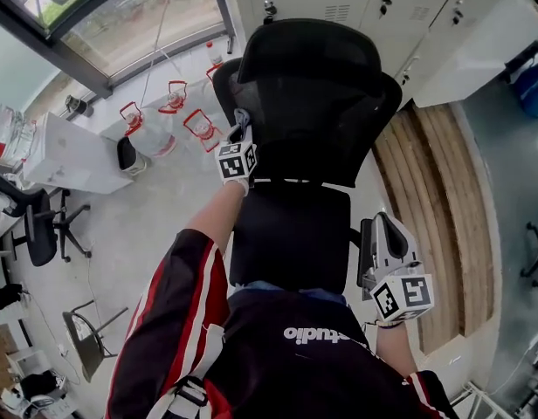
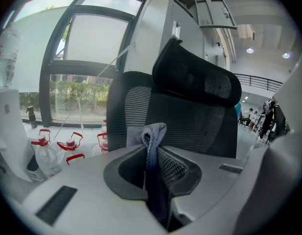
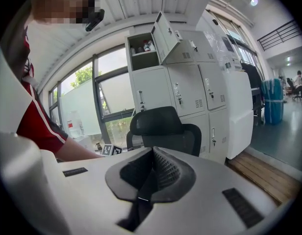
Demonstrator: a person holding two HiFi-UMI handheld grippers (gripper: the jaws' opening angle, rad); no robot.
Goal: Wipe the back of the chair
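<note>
A black mesh office chair (image 1: 317, 103) stands in front of me, its backrest (image 2: 190, 126) and headrest (image 2: 197, 77) facing me. My left gripper (image 1: 240, 129) is shut on a grey-blue cloth (image 2: 152, 141), which it holds at the left edge of the backrest. My right gripper (image 1: 384, 234) hangs shut and empty beside the chair's right armrest (image 1: 367, 247). The right gripper view shows the whole chair (image 3: 163, 131) from farther back.
Several clear water jugs with red handles (image 1: 177, 112) stand on the floor left of the chair, below the window (image 2: 77, 67). White lockers (image 3: 190, 97) stand behind the chair, one door open. A wooden platform (image 1: 439, 208) lies to the right. Another black chair (image 1: 37, 230) is far left.
</note>
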